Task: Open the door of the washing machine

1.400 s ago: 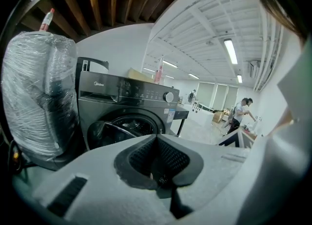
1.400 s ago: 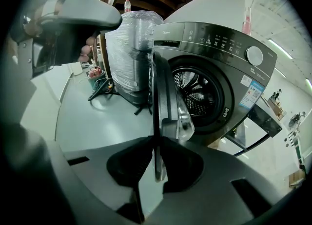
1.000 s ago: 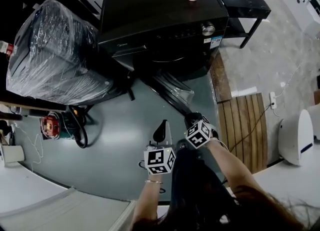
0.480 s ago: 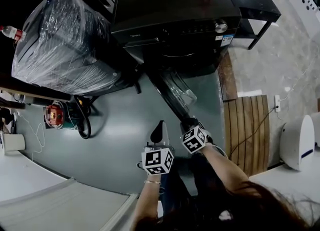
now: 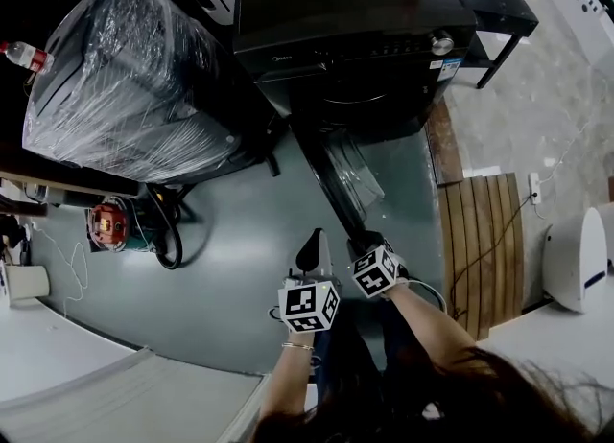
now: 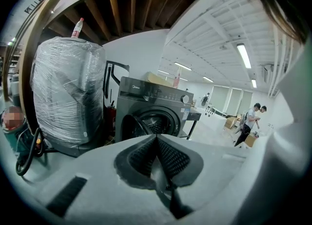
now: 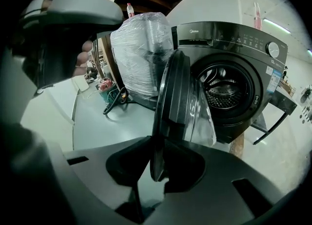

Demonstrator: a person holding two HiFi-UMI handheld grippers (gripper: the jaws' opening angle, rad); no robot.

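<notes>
Black right tongs [image 7: 158, 142]: jaws partway apart and opening, pinching rim of door [image 7: 178, 97]. Left tongs [image 6: 156, 140]: ribbed pads pressed together, nothing between. Door round, dark frame, clear domed glass, standing wide open, edge-on, off front of washing machine [image 7: 234, 39]. Machine dark grey, boxy, perforated metal drum exposed. Shiny plastic-wrapped bulk [image 7: 139, 48] beside machine.

floor: grey-green [image 5: 240, 249] | mat [image 5: 484, 240]: wooden slats | furniture: black side table [image 5: 489, 5], plastic-wrapped bulk [image 5: 125, 77] | ceiling [image 6: 214, 29]: white, strip lights [image 6: 243, 56]
</notes>
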